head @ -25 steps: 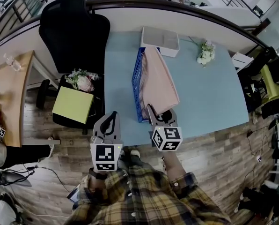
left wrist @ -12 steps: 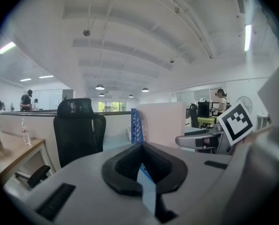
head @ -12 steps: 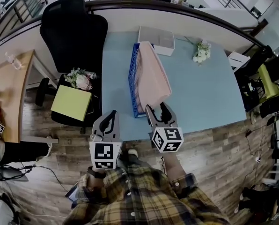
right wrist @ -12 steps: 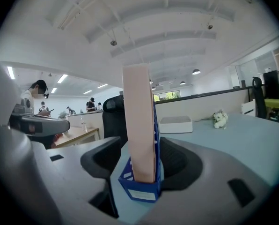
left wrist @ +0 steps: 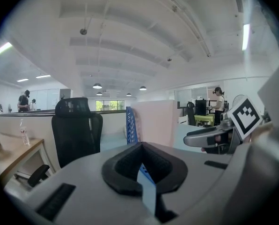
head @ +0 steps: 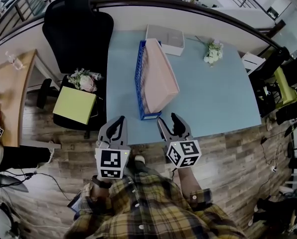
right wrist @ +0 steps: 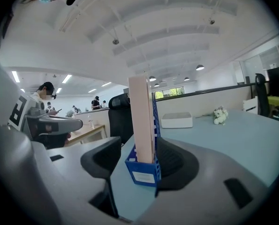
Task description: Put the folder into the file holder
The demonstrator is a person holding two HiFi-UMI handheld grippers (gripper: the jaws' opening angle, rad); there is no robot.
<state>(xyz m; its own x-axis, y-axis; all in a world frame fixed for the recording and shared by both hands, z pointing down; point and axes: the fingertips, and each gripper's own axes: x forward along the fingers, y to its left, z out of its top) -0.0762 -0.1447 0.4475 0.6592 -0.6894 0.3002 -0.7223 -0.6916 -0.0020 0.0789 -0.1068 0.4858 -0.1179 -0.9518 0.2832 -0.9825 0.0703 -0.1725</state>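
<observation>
A pink folder (head: 158, 76) stands inside the blue file holder (head: 138, 78) on the light blue table (head: 213, 98). My right gripper (head: 169, 119) is open at the table's front edge, a short way back from the holder's near end, with nothing between its fingers. In the right gripper view the folder (right wrist: 140, 111) rises out of the holder (right wrist: 142, 171) straight ahead, beyond the spread jaws. My left gripper (head: 119, 119) is shut and empty, hanging over the floor left of the holder. In the left gripper view the folder (left wrist: 153, 121) shows beyond the closed pads.
A white box (head: 165, 39) lies behind the holder and a small bunch of white flowers (head: 213, 53) sits at the table's back right. A black office chair (head: 76, 26) and a stool with a yellow-green pad (head: 74, 105) stand left of the table.
My right gripper has let go of the folder's near corner and drawn back to the table's front edge. The folder has settled in the holder. The left gripper has hardly moved.
</observation>
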